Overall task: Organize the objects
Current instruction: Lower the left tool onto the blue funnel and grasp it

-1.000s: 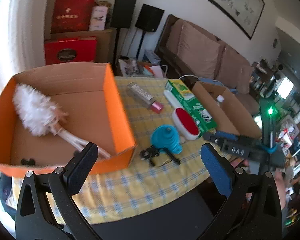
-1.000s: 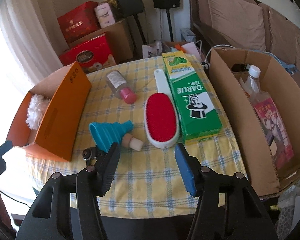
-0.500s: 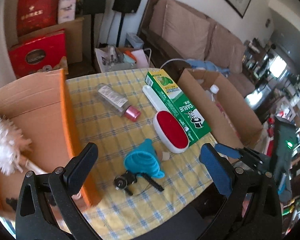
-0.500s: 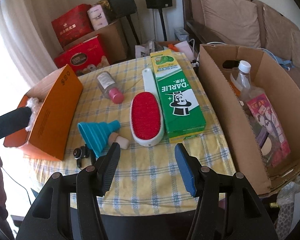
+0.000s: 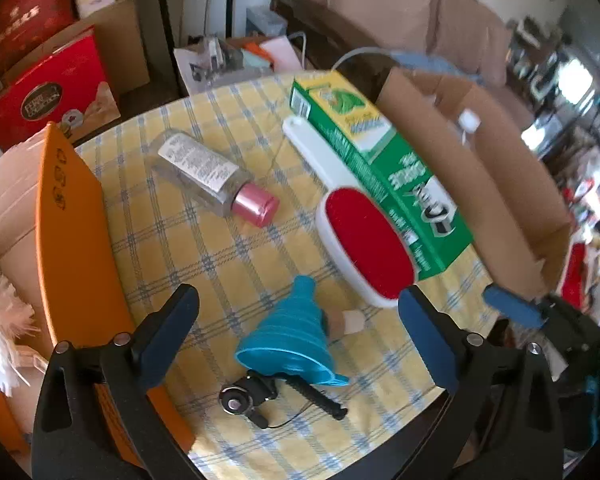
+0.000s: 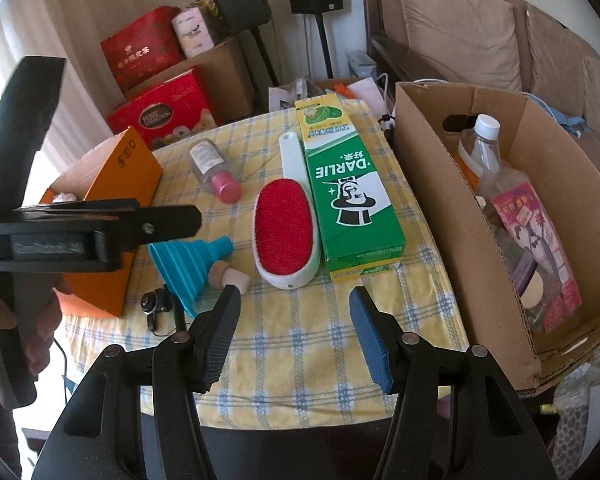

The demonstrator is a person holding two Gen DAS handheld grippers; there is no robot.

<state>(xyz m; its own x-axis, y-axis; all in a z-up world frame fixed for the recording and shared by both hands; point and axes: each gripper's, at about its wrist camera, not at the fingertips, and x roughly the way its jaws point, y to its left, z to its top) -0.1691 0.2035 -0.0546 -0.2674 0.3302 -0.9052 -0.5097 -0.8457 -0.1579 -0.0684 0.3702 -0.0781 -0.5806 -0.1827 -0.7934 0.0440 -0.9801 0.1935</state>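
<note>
the left gripper (image 5: 298, 334) hangs with its two dark pads spread wide and nothing between them, above the near part of a round table covered by a yellow cloth with blue checks (image 5: 204, 248); under its gap lies a teal ribbed collapsible funnel (image 5: 292, 340) on its side, touching a small cork stopper (image 5: 348, 320), and just in front of the funnel sits a small black metal clip with a thin cord (image 5: 248, 398). the right gripper (image 6: 292, 336) is also spread apart and empty, held over the near edge of the same cloth, close to the white-handled lint brush with a red oval pad (image 6: 286, 228). the brush lies alongside a long green and white darlie toothpaste box (image 6: 346, 192), touching its side. further back a clear plastic bottle with a pink cap (image 6: 216, 168) lies on its side, apart from the rest. on the left stands an orange cardboard box (image 5: 72, 220) holding a white fluffy duster (image 5: 0, 328). on the right an open brown cardboard box (image 6: 428, 184) holds a clear bottle with a white cap (image 6: 484, 140) and a pink printed packet (image 6: 536, 248). in the right wrist view the left gripper's black body crosses the left side, with a hand (image 6: 36, 320) on its handle
</note>
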